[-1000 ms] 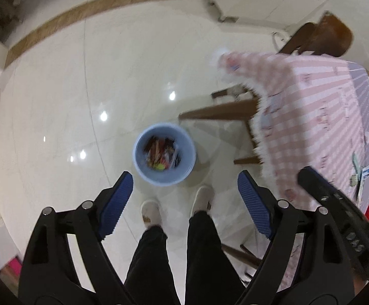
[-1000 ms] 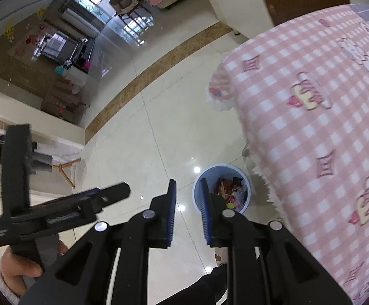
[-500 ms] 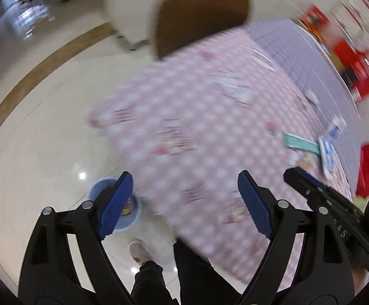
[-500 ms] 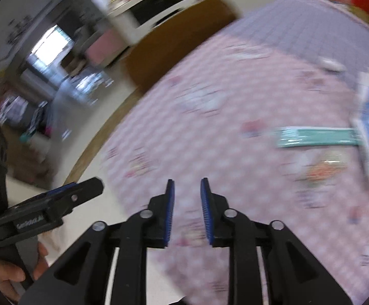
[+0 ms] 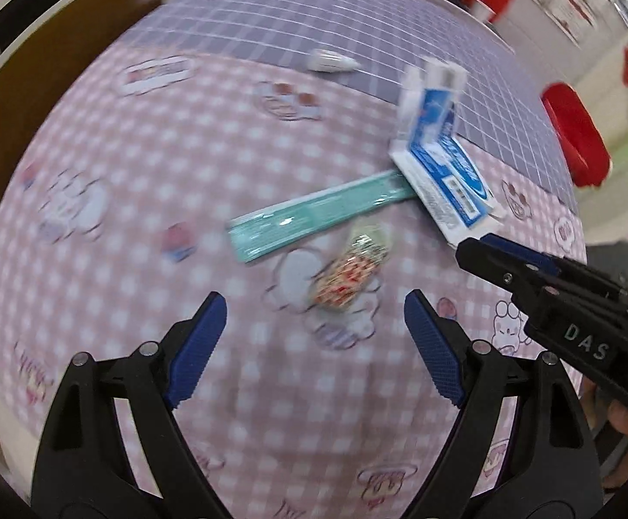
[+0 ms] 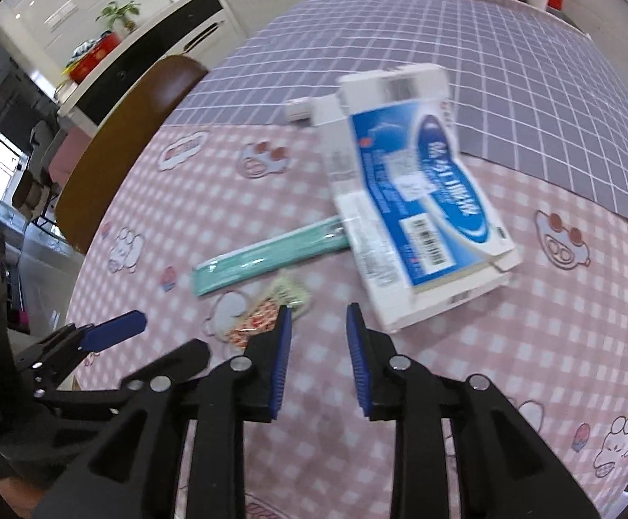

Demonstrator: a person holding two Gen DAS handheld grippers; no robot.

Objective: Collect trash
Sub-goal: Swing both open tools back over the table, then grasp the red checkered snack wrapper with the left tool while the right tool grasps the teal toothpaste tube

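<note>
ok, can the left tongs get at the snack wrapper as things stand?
Probably yes. The left tongs are wide open with the snack wrapper lying flat just ahead between them; nothing covers it, and the green box sits beyond it.

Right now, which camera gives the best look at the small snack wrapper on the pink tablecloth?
The left wrist view: the snack wrapper lies whole, if blurred, ahead of the open left gripper. In the right wrist view the wrapper is partly hidden behind a finger of the right gripper.

A table carries a pink checked cloth, with a purple grid cloth over its far part. On the pink area lie a blue-and-white carton, a teal box touching it, and a small snack wrapper. A small white object lies on the purple part.
</note>
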